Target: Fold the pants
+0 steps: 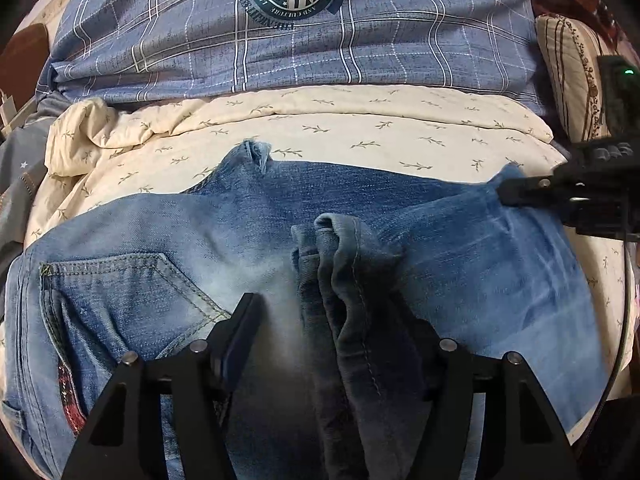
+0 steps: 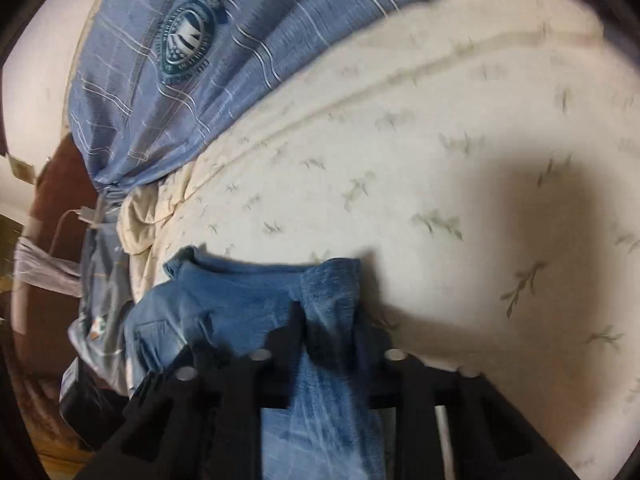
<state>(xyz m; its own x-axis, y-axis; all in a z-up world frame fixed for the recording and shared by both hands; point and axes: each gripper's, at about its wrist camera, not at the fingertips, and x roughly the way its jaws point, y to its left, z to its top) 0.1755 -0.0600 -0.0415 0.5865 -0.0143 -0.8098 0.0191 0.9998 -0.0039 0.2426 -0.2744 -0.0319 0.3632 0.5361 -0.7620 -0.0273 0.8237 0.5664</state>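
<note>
Blue jeans [image 1: 500, 272] lie folded on a cream blanket [image 1: 360, 128], back pocket [image 1: 120, 280] to the left. The leg cuffs [image 1: 340, 232] rest on top in the middle. My left gripper [image 1: 332, 312] hovers just over them, open, with the cuffs running between its fingers and hiding the right one. My right gripper [image 1: 506, 192] reaches in from the right and pinches the far right corner of the jeans. In the blurred right wrist view, this gripper [image 2: 326, 316] is shut on a raised fold of denim [image 2: 332, 284].
A blue plaid duvet [image 1: 360, 40] is bunched along the far side of the bed. A striped pillow [image 1: 568, 80] sits at the far right. A white charger and cable [image 2: 86, 214] lie by the left bed edge. Bare cream blanket [image 2: 440, 160] spreads beyond the jeans.
</note>
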